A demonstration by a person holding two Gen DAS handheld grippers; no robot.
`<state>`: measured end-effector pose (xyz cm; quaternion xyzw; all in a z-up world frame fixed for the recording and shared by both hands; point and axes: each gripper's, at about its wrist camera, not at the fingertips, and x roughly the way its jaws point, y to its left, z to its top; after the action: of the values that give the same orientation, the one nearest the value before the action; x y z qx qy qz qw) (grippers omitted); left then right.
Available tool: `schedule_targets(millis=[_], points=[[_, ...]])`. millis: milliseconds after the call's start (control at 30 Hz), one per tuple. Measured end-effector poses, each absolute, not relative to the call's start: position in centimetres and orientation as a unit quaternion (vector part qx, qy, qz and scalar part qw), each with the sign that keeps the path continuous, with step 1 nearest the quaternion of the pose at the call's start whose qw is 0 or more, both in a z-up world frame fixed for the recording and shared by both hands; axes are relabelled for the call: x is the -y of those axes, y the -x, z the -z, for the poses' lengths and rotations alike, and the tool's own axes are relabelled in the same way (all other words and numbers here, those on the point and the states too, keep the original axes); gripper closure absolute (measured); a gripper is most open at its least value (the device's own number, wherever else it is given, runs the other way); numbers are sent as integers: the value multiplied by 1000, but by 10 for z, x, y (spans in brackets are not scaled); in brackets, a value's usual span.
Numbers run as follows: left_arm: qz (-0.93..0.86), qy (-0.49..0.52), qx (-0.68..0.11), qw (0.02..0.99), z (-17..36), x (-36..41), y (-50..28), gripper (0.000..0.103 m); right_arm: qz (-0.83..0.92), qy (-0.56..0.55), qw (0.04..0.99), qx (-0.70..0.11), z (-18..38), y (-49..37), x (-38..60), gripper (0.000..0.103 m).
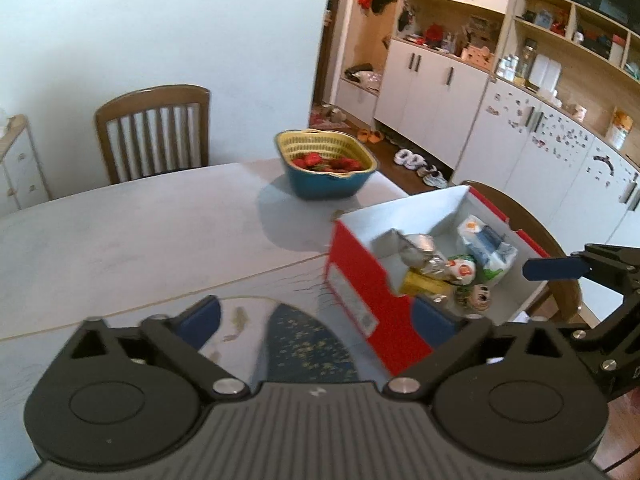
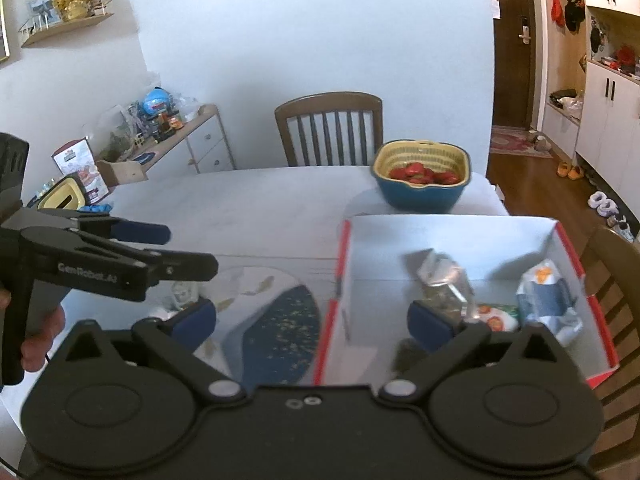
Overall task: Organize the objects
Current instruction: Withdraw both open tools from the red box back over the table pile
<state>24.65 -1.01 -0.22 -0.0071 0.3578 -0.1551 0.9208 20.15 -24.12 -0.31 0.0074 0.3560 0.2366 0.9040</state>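
I find the red box (image 2: 460,248) at the table's (image 1: 140,232) right edge, its open top taking loose packets (image 2: 548,300), presumably gathered there for tidiness; the blue basket (image 2: 420,192) of red fruit stands just beyond it at twelve o'clock. My left gripper (image 1: 316,316) and right gripper (image 2: 316,320) both stand fully spread and hold nothing; the right hovers over the box's near wall.

A wooden chair (image 2: 329,128) stands behind the table (image 2: 256,208).
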Motion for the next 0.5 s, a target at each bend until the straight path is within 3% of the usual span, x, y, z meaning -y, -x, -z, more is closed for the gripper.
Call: schedule_targets(millis=[500], points=[[88,18,-353,931,26,-91,-225,0,-242,9,898,-368,16,-192,160,1]])
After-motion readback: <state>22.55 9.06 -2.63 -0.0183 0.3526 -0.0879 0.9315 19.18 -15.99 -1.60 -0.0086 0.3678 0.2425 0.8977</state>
